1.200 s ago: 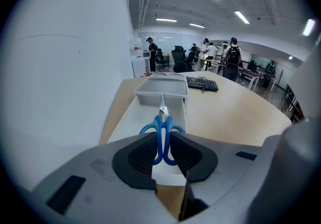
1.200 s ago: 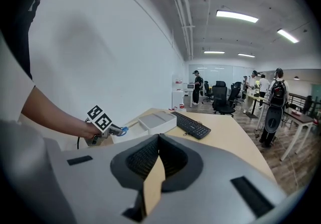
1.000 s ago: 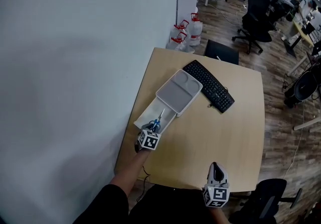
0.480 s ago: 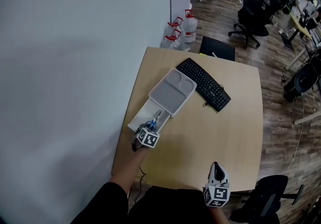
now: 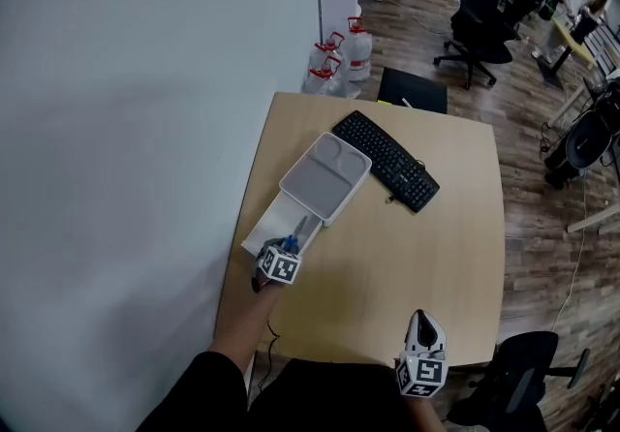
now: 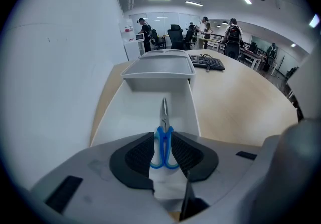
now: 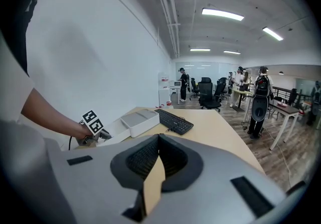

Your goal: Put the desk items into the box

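A white open box (image 5: 260, 236) lies on the wooden desk by the wall, with its grey-white lid (image 5: 325, 178) resting across its far end. My left gripper (image 5: 288, 249) hangs over the box's near end, shut on the handles of blue scissors (image 6: 163, 135). The scissors' metal blades point away from me into the box (image 6: 130, 117), toward the lid (image 6: 158, 70). My right gripper (image 5: 422, 333) hovers at the desk's near edge, shut with nothing in it; in the right gripper view its jaws (image 7: 159, 155) meet.
A black keyboard (image 5: 386, 160) lies diagonally to the right of the lid. Water jugs (image 5: 334, 52) and office chairs (image 5: 480, 18) stand beyond the desk's far edge. The wall runs along the desk's left side. People stand far off in the room.
The head view has drifted, so the desk sits a little higher and further left. My left gripper keeps the scissors over the box's near end. The right gripper has barely moved.
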Demonstrator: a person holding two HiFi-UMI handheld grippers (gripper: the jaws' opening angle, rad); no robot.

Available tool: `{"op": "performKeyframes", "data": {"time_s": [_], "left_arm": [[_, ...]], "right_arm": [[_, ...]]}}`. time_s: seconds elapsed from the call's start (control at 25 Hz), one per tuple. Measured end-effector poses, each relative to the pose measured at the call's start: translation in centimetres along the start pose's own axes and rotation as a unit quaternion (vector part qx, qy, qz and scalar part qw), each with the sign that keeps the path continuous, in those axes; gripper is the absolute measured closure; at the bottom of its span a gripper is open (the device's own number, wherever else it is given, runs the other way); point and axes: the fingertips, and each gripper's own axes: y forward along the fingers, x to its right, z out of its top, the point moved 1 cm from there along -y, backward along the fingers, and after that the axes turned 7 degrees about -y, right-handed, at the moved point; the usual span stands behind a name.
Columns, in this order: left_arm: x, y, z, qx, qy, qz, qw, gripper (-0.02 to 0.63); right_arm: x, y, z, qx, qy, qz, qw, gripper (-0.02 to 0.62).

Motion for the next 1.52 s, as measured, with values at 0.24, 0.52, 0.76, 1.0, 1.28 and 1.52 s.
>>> {"op": "performKeyframes", "data": {"time_s": [0.24, 0.52, 0.76, 1.0, 1.28, 1.52], "left_arm": [[0.4, -2.2, 1.3, 0.048, -0.025, -0.016, 0.9984, 0.511], [2.7, -8.0, 2.6, 0.118, -0.047, -0.055, 0.9904, 0.512], [6.0, -13.7, 3.3, 0.186, -0.1, -0.093, 0.9729, 0.512], [13.5, -20.0, 3.1, 0.227, -0.115, -0.155, 0.9545, 0.573], [23.3, -27.4, 2.6, 0.289, -0.121, -0.177, 0.9331, 0.589], [31.2, -32.9, 3.2, 0.337, -0.109, -0.17, 0.9196, 0.589]], "right_arm": [[-0.2, -0.9, 0.5, 0.005, -0.005, 0.001, 1.0, 0.536], [-1.3, -3.7, -0.7, -0.006, -0.01, 0.006, 1.0, 0.536], [-1.3, -4.4, -2.2, -0.013, -0.007, 0.012, 1.0, 0.537], [1.6, -5.5, 0.2, 0.034, 0.014, -0.008, 0.999, 0.537], [4.4, -9.1, 0.9, 0.059, 0.024, 0.042, 0.997, 0.535], [7.8, -13.8, 1.2, 0.074, -0.002, 0.059, 0.995, 0.536]]}}
